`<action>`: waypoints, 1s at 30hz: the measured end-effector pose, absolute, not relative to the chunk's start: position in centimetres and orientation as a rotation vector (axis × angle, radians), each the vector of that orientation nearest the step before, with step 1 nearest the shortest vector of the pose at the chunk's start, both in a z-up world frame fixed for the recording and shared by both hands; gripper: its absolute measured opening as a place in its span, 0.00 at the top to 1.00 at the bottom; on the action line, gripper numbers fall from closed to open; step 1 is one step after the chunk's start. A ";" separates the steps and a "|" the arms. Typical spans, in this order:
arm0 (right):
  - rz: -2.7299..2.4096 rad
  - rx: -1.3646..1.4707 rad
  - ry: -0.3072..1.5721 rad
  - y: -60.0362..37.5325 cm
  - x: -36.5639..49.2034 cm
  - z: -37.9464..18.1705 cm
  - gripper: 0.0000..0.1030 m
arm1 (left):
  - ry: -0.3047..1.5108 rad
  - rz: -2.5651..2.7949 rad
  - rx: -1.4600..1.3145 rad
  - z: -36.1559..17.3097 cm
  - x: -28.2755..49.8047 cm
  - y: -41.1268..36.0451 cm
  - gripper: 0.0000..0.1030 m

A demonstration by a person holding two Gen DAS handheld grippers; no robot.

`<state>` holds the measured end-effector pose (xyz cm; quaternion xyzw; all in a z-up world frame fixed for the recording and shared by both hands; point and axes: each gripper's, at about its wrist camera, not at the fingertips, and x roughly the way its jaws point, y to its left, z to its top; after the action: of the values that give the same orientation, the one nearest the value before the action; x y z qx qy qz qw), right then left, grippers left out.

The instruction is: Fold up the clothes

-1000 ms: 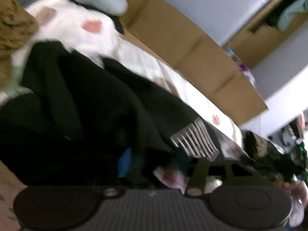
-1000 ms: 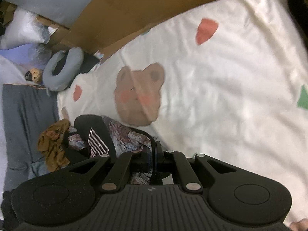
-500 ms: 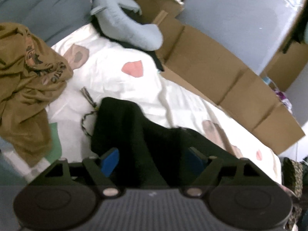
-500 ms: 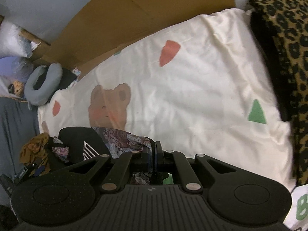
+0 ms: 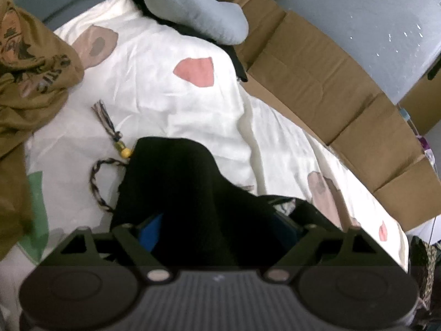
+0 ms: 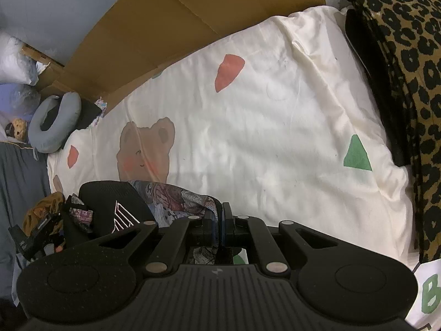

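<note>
On the cream bedsheet (image 6: 275,127) with bear prints, your black garment (image 5: 187,193) with patterned lining lies crumpled at 6 o'clock. Your left gripper (image 5: 217,229) stands spread wide around its black cloth; your right gripper (image 6: 219,220) is pinched tight on its patterned edge.

I am working over a bed covered by a cream sheet (image 6: 275,127) printed with a brown bear, red patches and a green triangle. In my left wrist view the black garment (image 5: 179,187) lies on it at lower centre, a braided cord with a yellow bead (image 5: 110,149) just left of it, a crumpled brown shirt (image 5: 30,69) at the left edge and a grey neck pillow (image 5: 198,13) at the top. In my right wrist view a folded leopard-print cloth (image 6: 408,82) lies along the right edge of the sheet.
</note>
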<state>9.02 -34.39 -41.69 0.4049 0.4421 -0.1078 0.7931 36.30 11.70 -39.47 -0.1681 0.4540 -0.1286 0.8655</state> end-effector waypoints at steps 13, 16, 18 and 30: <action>-0.258 0.871 0.947 -34.9 8.6 -41.9 0.99 | 0.942 -0.365 -0.192 -38.2 37.0 8.3 0.89; -0.265 0.871 0.939 -35.0 8.6 -41.7 0.99 | 0.925 -0.368 -0.187 -37.4 37.3 7.9 0.92; -0.271 0.869 0.933 -35.2 8.5 -41.5 0.99 | 0.907 -0.370 -0.197 -36.8 37.4 7.7 0.93; -0.309 0.898 0.884 -36.6 7.3 -40.8 0.99 | 0.841 -0.396 -0.227 -31.9 35.9 7.8 0.94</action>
<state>7.26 -36.62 -40.78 0.4180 0.4117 -0.1438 0.7969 35.94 7.83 -31.90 -0.1093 0.4047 -0.1907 0.8877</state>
